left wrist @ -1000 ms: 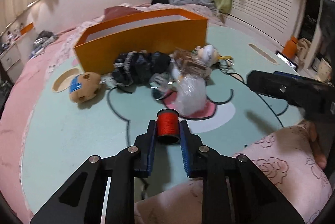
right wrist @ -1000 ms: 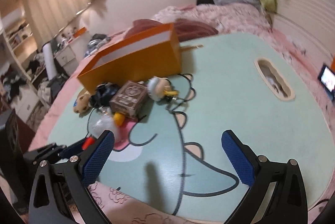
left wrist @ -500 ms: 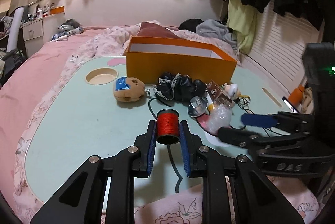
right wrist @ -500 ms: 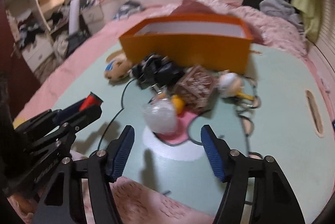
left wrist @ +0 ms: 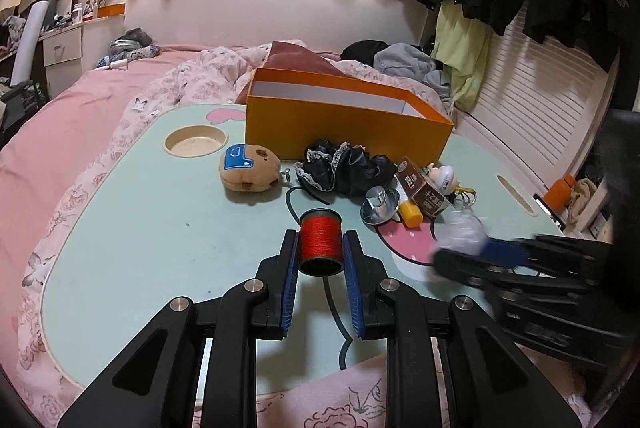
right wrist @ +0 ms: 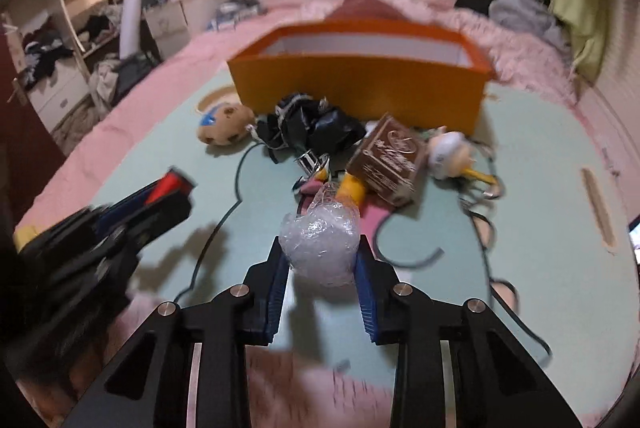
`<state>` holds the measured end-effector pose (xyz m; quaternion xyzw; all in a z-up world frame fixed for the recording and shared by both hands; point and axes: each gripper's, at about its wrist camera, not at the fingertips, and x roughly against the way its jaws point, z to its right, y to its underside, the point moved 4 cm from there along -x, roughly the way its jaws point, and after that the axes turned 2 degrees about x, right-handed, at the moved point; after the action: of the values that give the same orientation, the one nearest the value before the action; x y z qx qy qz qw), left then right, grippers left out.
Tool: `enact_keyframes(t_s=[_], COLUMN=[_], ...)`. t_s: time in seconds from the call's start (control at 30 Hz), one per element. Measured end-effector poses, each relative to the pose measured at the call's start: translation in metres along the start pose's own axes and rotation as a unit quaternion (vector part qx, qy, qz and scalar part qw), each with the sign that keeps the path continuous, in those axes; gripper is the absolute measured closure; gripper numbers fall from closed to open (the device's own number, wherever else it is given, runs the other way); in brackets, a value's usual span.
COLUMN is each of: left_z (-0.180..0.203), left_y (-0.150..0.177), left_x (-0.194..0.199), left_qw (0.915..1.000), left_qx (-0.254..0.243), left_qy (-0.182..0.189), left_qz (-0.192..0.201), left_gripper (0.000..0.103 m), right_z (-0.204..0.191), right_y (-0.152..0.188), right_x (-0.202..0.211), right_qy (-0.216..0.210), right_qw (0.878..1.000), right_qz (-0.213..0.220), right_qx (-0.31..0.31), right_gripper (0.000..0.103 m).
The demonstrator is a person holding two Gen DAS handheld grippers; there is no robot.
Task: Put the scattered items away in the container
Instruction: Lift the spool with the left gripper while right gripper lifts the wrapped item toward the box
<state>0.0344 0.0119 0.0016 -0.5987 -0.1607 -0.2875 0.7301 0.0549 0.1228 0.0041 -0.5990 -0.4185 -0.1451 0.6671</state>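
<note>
On a mint-green lap desk (left wrist: pixel 132 228) set over a pink bed, my left claw (left wrist: pixel 320 256) is clamped on a spool of red thread (left wrist: pixel 320 242), its blue pads pressed to either side of the spool, which is held above the desk's near half. My right claw (right wrist: pixel 322 268) has just been closing, and a crumpled ball of clear plastic wrap (right wrist: pixel 320 244) sits between its pads, both of which now touch the ball's sides; the wrist view is blurred, so I cannot say how firmly it is squeezed.

The orange container (left wrist: pixel 344 123) stands open at the far side of the desk, its white inside showing and nothing visible within from these angles. The remaining clutter lies just in front of it: a tan plush toy with a blue patch (left wrist: pixel 250 167) to the left, near a round cup recess (left wrist: pixel 196 141) in the desk; a black lace-trimmed fabric piece (left wrist: pixel 344 169) in the middle, close against the container's front wall; a shiny metal knob (left wrist: pixel 380 201) and a small yellow object (left wrist: pixel 410 214) just beside a brown printed carton (left wrist: pixel 420 187); and a small white figurine (left wrist: pixel 446 177) with a tangle of cord to the right. In the left wrist view my right claw (left wrist: pixel 464 248) reaches in from the right edge, the plastic wrap at its tip.
</note>
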Motion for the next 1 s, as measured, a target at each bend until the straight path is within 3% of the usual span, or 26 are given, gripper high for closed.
enact_keyframes(t_s=[0.1, 0.27, 0.67, 0.8, 0.87, 0.93, 0.97, 1.0], left_z=[0.005, 0.004, 0.000, 0.001, 0.006, 0.008, 0.009, 0.009], left_y=[0.003, 0.006, 0.007, 0.008, 0.008, 0.009, 0.008, 0.008], left_x=[-0.011, -0.015, -0.019, -0.031, -0.033, -0.033, -0.032, -0.031], left_qw=[0.9996, 0.9992, 0.9988, 0.9973, 0.9968, 0.9965, 0.9966, 0.9968], left_qx=[-0.011, -0.013, -0.007, -0.012, -0.026, -0.034, -0.034, -0.032], left_qy=[-0.005, -0.011, -0.008, -0.011, -0.019, -0.025, -0.024, -0.019], left_qz=[-0.025, -0.037, -0.047, -0.072, -0.073, -0.072, -0.071, -0.070], left_gripper=[0.080, 0.080, 0.080, 0.065, 0.064, 0.069, 0.082, 0.081], right_z=[0.015, 0.035, 0.030, 0.031, 0.031, 0.031, 0.031, 0.031], right_y=[0.004, 0.006, 0.008, 0.008, 0.008, 0.009, 0.009, 0.009], right_x=[0.009, -0.004, 0.001, 0.001, 0.000, 0.000, 0.000, 0.000], right_qy=[0.025, 0.000, 0.000, -0.002, -0.004, -0.005, -0.005, -0.005], right_qw=[0.999, 0.997, 0.998, 0.997, 0.997, 0.997, 0.997, 0.997], right_qz=[0.016, -0.008, -0.004, -0.006, -0.007, -0.007, -0.007, -0.008], right_qx=[-0.024, -0.073, -0.070, -0.072, -0.072, -0.073, -0.073, -0.072], right_gripper=[0.072, 0.072, 0.072, 0.072, 0.072, 0.072, 0.072, 0.072])
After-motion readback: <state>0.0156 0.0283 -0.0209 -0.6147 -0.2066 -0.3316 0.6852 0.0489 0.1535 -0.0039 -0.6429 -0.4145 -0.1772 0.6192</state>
